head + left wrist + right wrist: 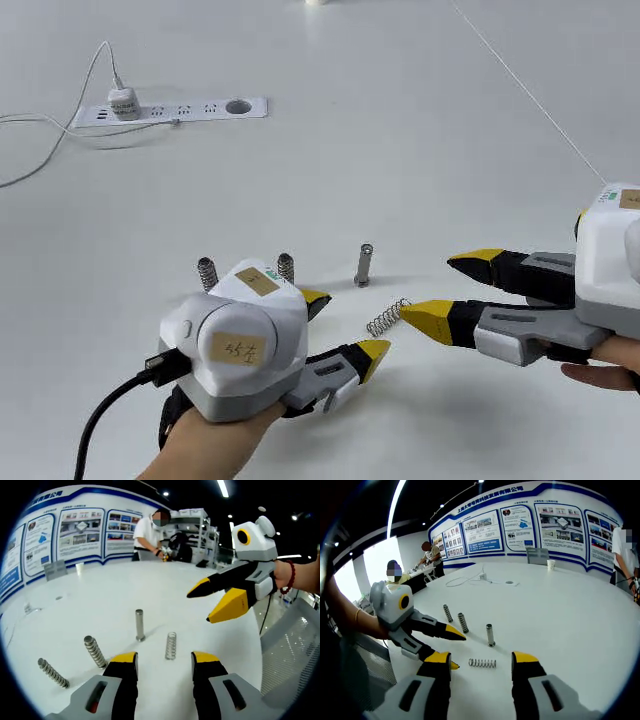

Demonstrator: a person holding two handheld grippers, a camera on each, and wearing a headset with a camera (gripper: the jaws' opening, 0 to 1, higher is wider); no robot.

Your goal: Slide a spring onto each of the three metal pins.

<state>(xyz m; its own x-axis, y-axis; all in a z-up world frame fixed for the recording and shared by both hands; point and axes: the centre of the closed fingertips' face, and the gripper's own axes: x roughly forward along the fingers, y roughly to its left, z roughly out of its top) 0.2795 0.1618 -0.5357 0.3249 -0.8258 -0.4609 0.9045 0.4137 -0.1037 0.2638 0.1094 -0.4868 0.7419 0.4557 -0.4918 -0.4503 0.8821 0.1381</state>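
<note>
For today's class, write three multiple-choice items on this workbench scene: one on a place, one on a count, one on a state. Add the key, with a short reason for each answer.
1. Where is the loose spring?
A. Lying on the table between the left gripper and the right gripper
B. Standing upright by itself
C. Held in jaws

2. How many of the metal pins carry a spring?
A. One
B. Two
C. Three

3. The right gripper's jaws are:
A. open and empty
B. shut on a spring
C. shut on a pin

Key:
1 A: it lies flat on the tabletop between the yellow tips.
2 B: in the head view, the two pins on the left wear springs and the one on the right is bare.
3 A: the jaws stand apart with nothing between them.
</note>
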